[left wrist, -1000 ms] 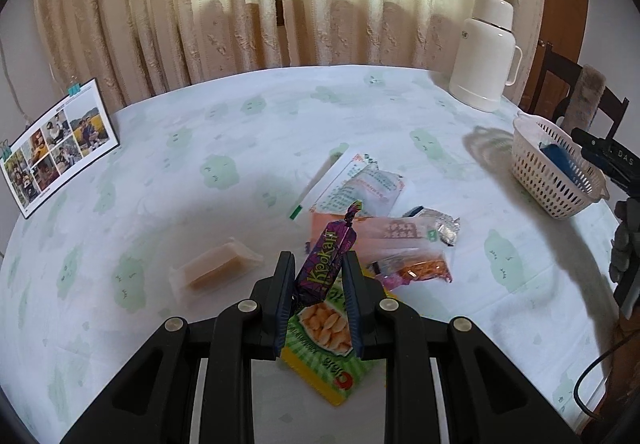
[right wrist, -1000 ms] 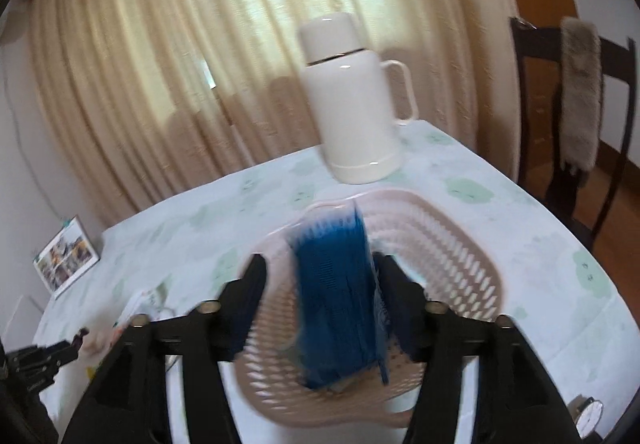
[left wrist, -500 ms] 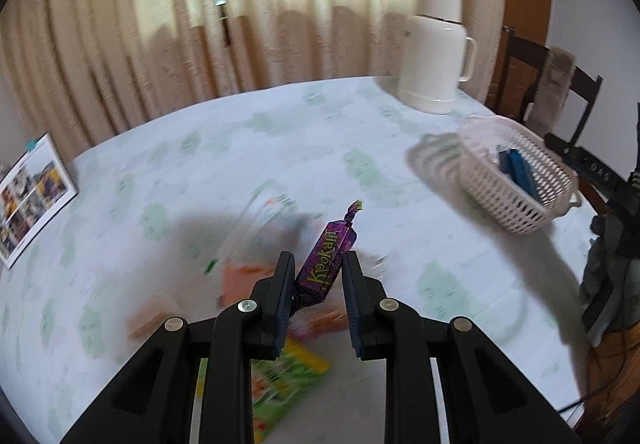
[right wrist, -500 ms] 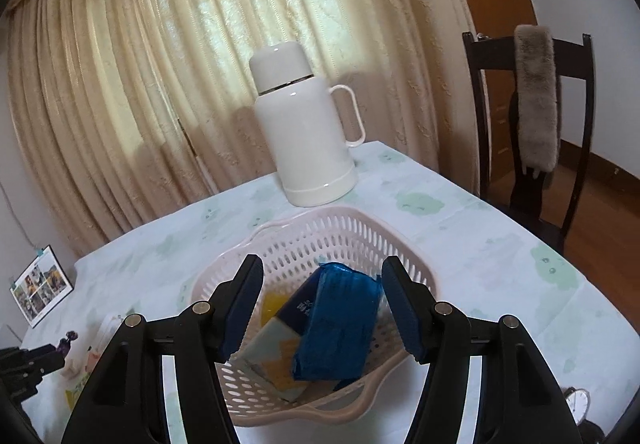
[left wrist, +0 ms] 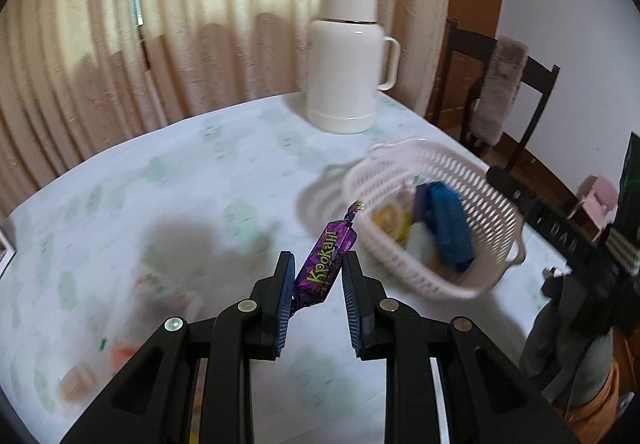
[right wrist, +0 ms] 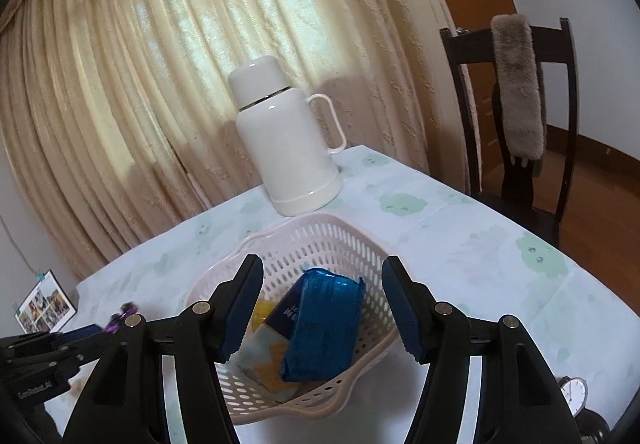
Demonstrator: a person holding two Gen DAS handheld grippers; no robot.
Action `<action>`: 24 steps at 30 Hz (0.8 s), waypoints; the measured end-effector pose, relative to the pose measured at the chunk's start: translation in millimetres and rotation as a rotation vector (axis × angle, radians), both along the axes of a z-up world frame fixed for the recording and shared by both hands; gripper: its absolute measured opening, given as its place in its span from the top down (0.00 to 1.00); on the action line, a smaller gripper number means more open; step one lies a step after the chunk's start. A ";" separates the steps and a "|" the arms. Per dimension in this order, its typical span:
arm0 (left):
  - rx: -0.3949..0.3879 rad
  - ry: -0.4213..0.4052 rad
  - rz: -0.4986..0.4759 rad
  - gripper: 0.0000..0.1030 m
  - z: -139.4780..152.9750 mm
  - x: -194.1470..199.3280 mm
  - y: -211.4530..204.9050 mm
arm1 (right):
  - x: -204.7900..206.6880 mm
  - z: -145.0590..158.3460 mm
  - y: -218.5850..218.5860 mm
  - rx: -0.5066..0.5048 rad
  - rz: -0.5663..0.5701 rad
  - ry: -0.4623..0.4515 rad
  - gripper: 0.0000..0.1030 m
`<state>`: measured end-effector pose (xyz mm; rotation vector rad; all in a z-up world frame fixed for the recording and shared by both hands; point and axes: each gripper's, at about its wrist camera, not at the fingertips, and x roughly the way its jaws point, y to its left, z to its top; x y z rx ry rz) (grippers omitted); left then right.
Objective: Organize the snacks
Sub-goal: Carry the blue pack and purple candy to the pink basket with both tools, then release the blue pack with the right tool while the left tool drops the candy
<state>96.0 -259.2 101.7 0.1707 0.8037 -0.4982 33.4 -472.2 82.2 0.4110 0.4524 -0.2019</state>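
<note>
Left wrist view: left gripper [left wrist: 316,271] clamped on purple candy [left wrist: 327,260], held in the air above the table [left wrist: 240,180], short of the white basket [left wrist: 496,212]. Right gripper [right wrist: 322,298] jaws wide, nothing between them, above the basket's blue packet [right wrist: 324,328]. White thermos [right wrist: 286,140] stands behind the basket.

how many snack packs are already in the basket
3 show in the basket: a blue pack on top, a dark blue box and a yellow pack beneath. More may be hidden.
</note>
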 end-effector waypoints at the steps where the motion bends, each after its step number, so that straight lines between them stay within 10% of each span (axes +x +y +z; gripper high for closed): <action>1: -0.003 0.006 -0.011 0.79 -0.2 3.2 -9.2 | 0.3 -1.0 -1.9 0.007 -0.007 0.007 0.39; 14: -0.040 0.052 -0.084 0.77 -2.3 24.1 -72.0 | -10.0 5.8 -10.5 0.021 -0.060 -0.042 0.39; 18: -0.048 0.078 -0.044 0.39 -7.9 32.0 -75.4 | -10.8 6.2 -11.1 0.023 -0.058 -0.043 0.39; 24: -0.050 0.079 -0.006 0.39 -10.9 36.4 -60.0 | -13.4 8.5 -12.8 0.036 -0.061 -0.052 0.39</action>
